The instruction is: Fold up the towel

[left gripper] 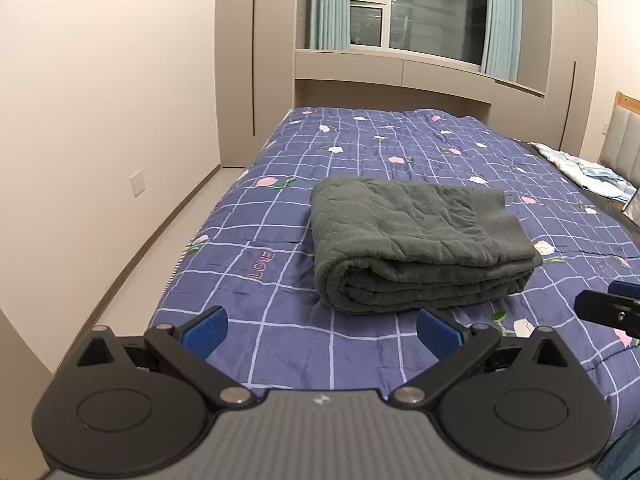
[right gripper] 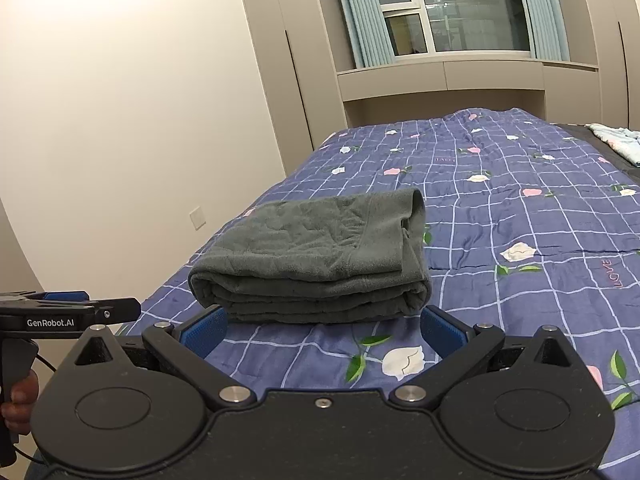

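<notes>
Towel (left gripper: pixel 420 240) dark grey, folded thick, lying on bed (left gripper: pixel 280 216) quilt just ahead of both claws. Left claw (left gripper: pixel 322 330) jaws wide apart, empty. Right claw (right gripper: pixel 322 330) likewise spread, touching nothing.

Folded towel (left gripper: pixel 420 240) on the bed (left gripper: pixel 280 216), both tongs before it, window (left gripper: pixel 420 8) behind the bed

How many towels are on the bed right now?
1: a dark grey folded towel lies on the purple checked quilt near its front edge. Light blue fabric at the far right may be bedding; I cannot tell.
</notes>
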A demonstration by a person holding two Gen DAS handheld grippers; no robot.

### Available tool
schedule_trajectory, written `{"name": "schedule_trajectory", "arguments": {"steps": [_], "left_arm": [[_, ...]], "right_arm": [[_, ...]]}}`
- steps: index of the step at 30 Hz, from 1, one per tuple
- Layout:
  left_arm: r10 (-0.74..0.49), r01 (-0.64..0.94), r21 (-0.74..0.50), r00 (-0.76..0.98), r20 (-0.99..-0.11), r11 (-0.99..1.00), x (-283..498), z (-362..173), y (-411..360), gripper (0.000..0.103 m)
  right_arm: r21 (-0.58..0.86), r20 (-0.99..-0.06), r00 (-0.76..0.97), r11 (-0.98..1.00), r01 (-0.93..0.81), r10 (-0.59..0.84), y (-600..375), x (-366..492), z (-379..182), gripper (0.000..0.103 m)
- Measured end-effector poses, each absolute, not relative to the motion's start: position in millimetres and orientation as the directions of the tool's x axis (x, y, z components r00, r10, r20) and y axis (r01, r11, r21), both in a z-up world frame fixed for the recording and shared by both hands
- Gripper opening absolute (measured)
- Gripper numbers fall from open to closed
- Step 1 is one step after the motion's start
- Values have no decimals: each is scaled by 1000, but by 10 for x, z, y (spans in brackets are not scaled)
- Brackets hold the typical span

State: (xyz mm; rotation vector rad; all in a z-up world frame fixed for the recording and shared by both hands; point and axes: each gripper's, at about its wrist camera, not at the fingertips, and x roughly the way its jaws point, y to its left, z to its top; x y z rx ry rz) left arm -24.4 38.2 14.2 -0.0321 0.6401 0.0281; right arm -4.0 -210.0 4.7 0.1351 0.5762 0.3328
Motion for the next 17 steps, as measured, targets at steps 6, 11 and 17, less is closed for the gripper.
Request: {"name": "schedule_trajectory", "arguments": {"steps": [6,11,17], "left_arm": [[7,-25,-20,789,-615,999,-193,92,340,103],[-5,-18,-29,775,-631,999,-137,36,337,103],[-22,-3,-37,757,-653,999,-50,-31,313,103]], "right_arm": [[223,-524,776,936,-271,349,-2101,6,3,103],[231,-539,766,936,-266,350,-2109,47,-53,103],[248,-559,755,938,-244,344,-2145,128,-134,103]]}}
